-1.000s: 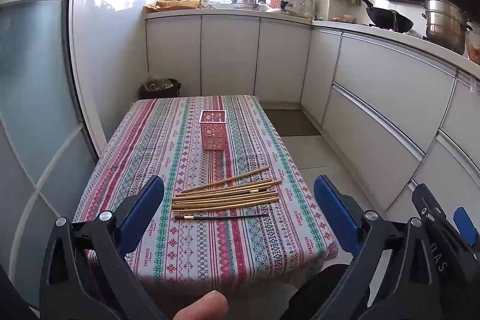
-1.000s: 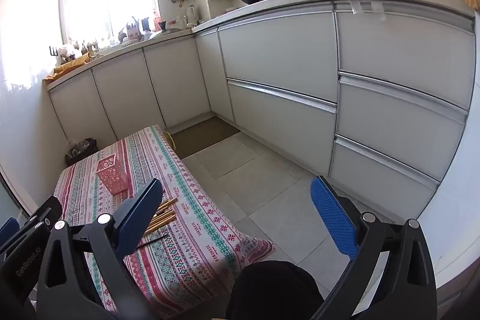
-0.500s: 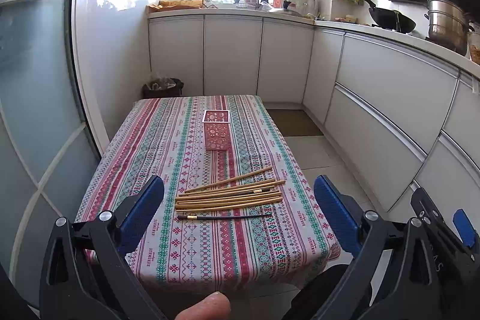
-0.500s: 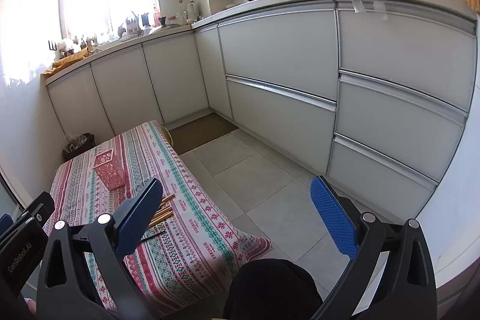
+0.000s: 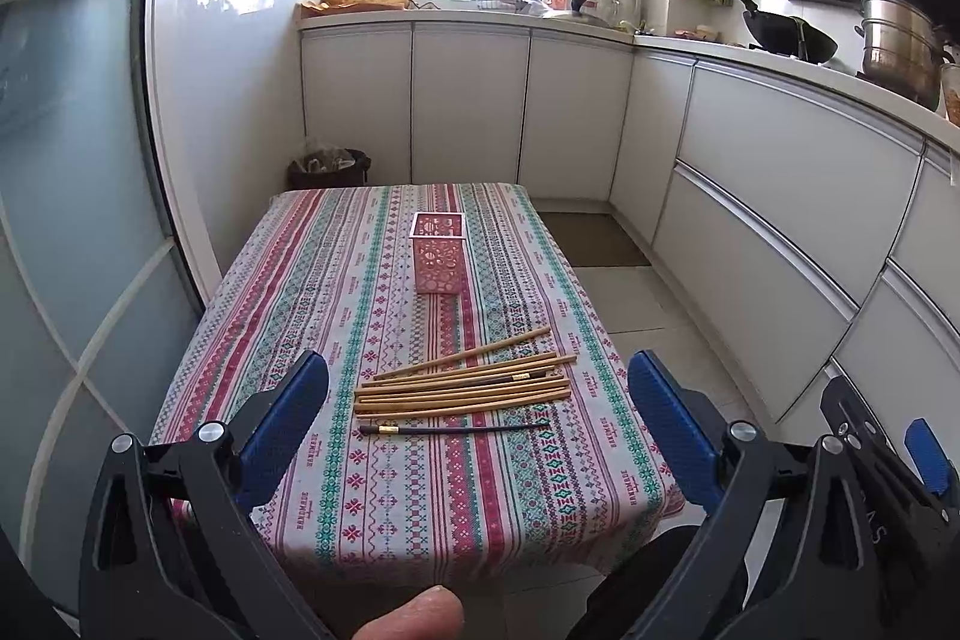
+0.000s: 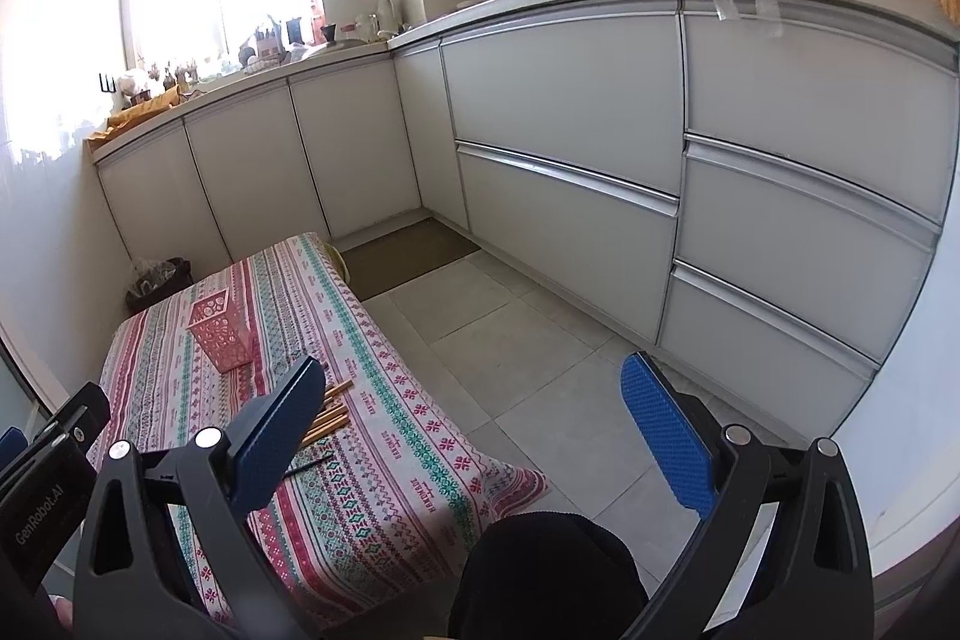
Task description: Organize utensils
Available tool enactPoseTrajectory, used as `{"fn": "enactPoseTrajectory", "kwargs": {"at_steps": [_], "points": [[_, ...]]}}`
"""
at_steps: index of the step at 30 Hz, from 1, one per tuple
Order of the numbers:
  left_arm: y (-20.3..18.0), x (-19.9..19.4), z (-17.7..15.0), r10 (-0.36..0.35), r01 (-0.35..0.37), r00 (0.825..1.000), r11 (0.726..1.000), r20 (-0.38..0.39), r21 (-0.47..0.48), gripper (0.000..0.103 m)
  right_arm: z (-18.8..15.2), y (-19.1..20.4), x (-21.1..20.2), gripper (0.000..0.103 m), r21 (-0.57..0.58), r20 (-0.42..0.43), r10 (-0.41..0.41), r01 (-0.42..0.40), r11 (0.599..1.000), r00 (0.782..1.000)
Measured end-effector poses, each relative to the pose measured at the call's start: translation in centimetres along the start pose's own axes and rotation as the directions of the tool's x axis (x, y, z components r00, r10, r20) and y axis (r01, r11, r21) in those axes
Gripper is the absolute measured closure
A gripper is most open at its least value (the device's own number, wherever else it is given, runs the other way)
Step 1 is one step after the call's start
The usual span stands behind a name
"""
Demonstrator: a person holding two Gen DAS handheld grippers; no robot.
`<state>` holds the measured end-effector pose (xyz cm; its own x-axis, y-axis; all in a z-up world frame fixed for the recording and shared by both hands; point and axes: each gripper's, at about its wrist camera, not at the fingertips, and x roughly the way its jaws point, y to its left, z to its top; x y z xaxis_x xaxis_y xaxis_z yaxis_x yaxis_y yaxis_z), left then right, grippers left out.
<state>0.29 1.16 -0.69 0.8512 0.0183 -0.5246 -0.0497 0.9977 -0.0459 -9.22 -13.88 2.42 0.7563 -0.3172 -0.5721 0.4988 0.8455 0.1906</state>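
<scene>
Looking over the whole scene from my end, I judge the job has not started. The table (image 5: 312, 280), under its striped patterned cloth, fills the middle of the left wrist view and sits at the lower left of the right wrist view, with grey floor tiles and white cabinet fronts beyond it.

Next down in size, the pink holder (image 5: 438, 253) stands upright near the middle of the table, and as far as I can see into its open top it is empty.

The wooden chopsticks (image 5: 462, 385) lie flat in a loose bundle on the cloth, nearer to me than the holder and well apart from it. One stick angles away from the rest. Just beside the bundle on my side lies a thin dark brush (image 5: 456, 427), alone.

My left gripper (image 5: 480, 418) hangs above the near table edge with its jaws spread wide and nothing between them. My right gripper (image 6: 474, 421) is off to the right, mostly over the floor, equally wide and empty.

So everything is left: each stick, and probably the brush, must go into the holder.
</scene>
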Motion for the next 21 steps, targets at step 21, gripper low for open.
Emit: {"fn": "enactPoseTrajectory", "kwargs": {"at_steps": [21], "points": [[0.64, 0.22, 0.14, -0.002, 0.002, 1.0, 1.0, -0.01, -0.019, 0.007, -0.03, 0.39, 0.08, 0.007, -0.004, 0.005, 0.003, -0.003, 1.0, 1.0]]}}
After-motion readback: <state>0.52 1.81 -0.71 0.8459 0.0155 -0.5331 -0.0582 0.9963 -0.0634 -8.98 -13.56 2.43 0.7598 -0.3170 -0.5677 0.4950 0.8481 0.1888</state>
